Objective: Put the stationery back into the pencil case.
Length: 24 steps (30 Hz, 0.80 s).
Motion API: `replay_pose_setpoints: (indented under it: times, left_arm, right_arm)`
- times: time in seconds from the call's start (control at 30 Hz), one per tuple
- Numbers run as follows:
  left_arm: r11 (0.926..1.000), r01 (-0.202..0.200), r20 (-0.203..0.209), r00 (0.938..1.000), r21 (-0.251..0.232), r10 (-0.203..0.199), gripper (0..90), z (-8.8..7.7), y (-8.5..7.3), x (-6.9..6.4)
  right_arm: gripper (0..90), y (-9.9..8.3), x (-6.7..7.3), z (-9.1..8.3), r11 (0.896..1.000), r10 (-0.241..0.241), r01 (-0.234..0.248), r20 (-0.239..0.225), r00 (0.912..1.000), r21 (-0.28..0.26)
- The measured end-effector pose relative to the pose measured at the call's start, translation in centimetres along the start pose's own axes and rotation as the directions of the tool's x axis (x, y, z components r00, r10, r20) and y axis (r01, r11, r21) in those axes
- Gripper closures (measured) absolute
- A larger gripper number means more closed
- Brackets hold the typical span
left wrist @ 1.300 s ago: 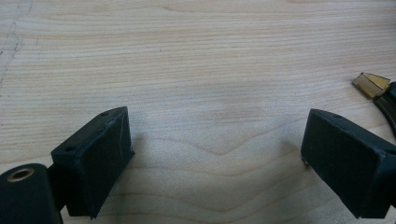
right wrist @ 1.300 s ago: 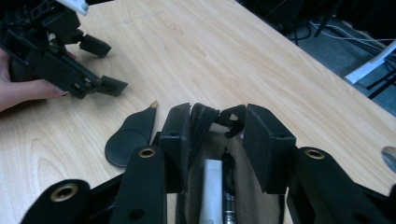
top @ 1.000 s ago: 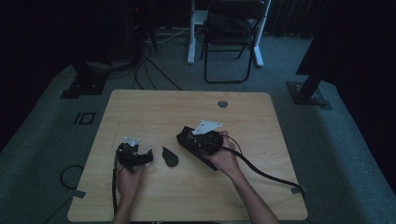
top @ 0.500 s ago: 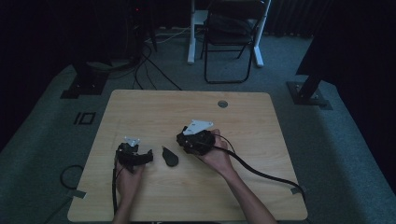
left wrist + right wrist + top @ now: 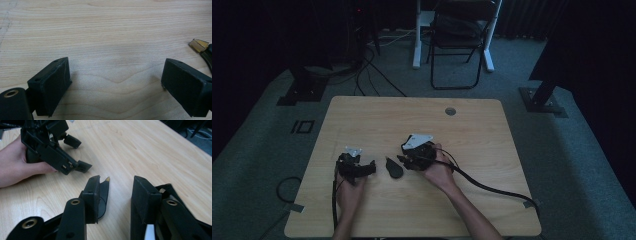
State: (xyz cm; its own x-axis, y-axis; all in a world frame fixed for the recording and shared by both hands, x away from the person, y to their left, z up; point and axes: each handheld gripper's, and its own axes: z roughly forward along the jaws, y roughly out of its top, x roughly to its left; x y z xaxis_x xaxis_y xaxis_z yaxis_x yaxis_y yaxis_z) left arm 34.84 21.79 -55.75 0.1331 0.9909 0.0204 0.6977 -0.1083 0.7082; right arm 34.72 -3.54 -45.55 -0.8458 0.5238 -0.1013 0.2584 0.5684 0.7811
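high view: dim, room edges sunk in black, surface [image 5: 492, 150] palely lit. gripper views: brighter, even soft light, faint shadows beneath fingers [image 5: 50, 85], nearest parts slightly blurred.

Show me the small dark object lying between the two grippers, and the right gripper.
dark object [image 5: 394, 168], high view, middle of its body.
right gripper [image 5: 115, 195], right gripper view, midway between its fingertips; jaws apart, just been opening.

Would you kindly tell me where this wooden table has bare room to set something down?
The light wooden table is bare across its far half, around the round grey cable hole, and along its right side. It is crowded near the small black pointed object, between the left gripper and right gripper.
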Motion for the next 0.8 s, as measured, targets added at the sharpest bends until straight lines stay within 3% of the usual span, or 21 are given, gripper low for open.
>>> replay_pose_setpoints:
  times: [0.4, 0.8]
  left_arm:
    - [1.0, 0.0, 0.0, 1.0, 0.0, 0.0, 8.8, 0.0, 0.0, 0.0]
    - [1.0, 0.0, 0.0, 1.0, 0.0, 0.0, 8.8, 0.0, 0.0, 0.0]
  right_arm:
    - [57.7, -0.4, 0.5, 1.1, 1.0, 0.021, -0.021, -0.011, 0.9997, 0.008]
    - [57.3, -0.4, 1.4, 2.2, 0.999, -0.011, 0.01, 0.007, 0.9999, 0.038]
